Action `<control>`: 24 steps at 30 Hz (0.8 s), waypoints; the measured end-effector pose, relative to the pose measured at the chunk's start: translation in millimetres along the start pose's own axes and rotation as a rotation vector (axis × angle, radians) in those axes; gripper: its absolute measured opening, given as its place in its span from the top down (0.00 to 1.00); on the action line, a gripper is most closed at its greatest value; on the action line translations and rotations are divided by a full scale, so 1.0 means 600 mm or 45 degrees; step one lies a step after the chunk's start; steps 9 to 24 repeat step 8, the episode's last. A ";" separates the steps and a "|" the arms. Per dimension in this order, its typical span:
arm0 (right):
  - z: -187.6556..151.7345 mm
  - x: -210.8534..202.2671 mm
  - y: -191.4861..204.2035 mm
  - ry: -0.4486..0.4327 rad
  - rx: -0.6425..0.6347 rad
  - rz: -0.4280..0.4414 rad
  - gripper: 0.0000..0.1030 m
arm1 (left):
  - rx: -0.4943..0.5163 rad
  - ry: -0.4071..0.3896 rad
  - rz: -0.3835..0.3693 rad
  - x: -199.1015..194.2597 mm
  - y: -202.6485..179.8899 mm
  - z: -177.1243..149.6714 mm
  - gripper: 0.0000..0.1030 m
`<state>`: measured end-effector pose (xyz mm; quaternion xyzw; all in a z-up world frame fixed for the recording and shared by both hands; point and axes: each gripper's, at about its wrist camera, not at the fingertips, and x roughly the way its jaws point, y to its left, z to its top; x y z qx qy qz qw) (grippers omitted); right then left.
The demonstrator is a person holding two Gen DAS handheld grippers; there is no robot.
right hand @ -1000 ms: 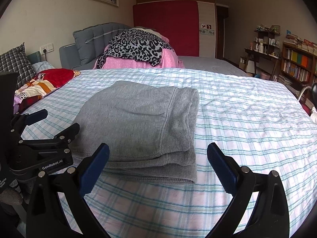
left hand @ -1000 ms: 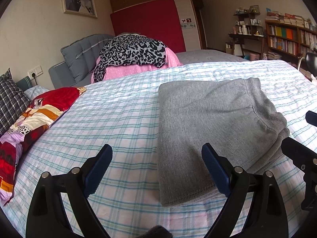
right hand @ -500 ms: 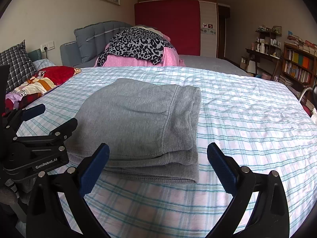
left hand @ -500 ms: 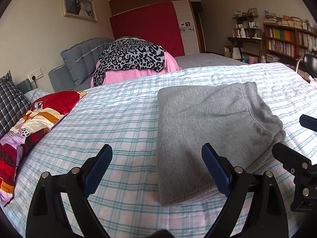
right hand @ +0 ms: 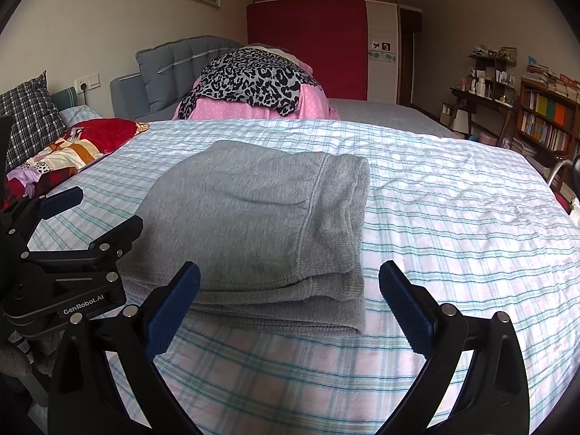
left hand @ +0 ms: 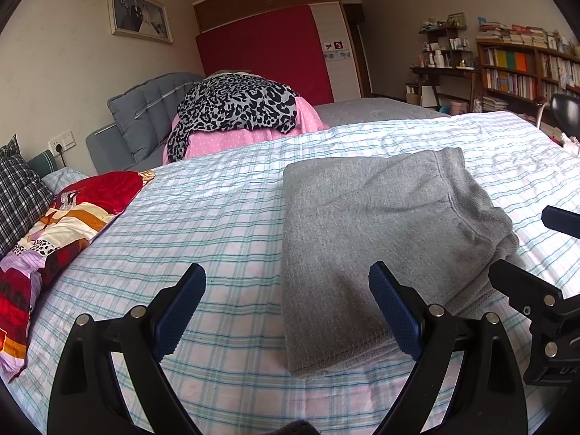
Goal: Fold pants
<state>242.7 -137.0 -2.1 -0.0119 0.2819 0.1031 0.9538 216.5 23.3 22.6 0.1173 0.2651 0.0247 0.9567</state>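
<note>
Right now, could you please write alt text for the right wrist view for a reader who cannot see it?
Folded grey pants lie on a checked bedspread, just beyond the right gripper, whose blue-padded jaws stand open and empty. The left gripper, also open, sits at the pants' left edge; a leopard-print cloth is heaped at the bed's far end.

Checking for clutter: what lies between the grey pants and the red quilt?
Only bare checked sheet separates the pants from the quilt, seen in the left wrist view.
</note>
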 end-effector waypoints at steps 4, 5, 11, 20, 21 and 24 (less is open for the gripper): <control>-0.004 0.003 -0.001 0.007 0.006 -0.001 0.03 | -0.002 0.015 0.004 0.002 -0.002 -0.001 0.12; -0.005 0.005 -0.001 0.010 0.010 -0.001 0.03 | -0.004 0.021 0.004 0.004 -0.003 -0.002 0.12; -0.007 0.011 -0.007 0.032 0.035 -0.012 0.03 | 0.001 0.033 -0.004 0.006 -0.004 -0.003 0.12; -0.007 0.011 -0.007 0.032 0.035 -0.012 0.03 | 0.001 0.033 -0.004 0.006 -0.004 -0.003 0.12; -0.007 0.011 -0.007 0.032 0.035 -0.012 0.03 | 0.001 0.033 -0.004 0.006 -0.004 -0.003 0.12; -0.007 0.011 -0.007 0.032 0.035 -0.012 0.03 | 0.001 0.033 -0.004 0.006 -0.004 -0.003 0.12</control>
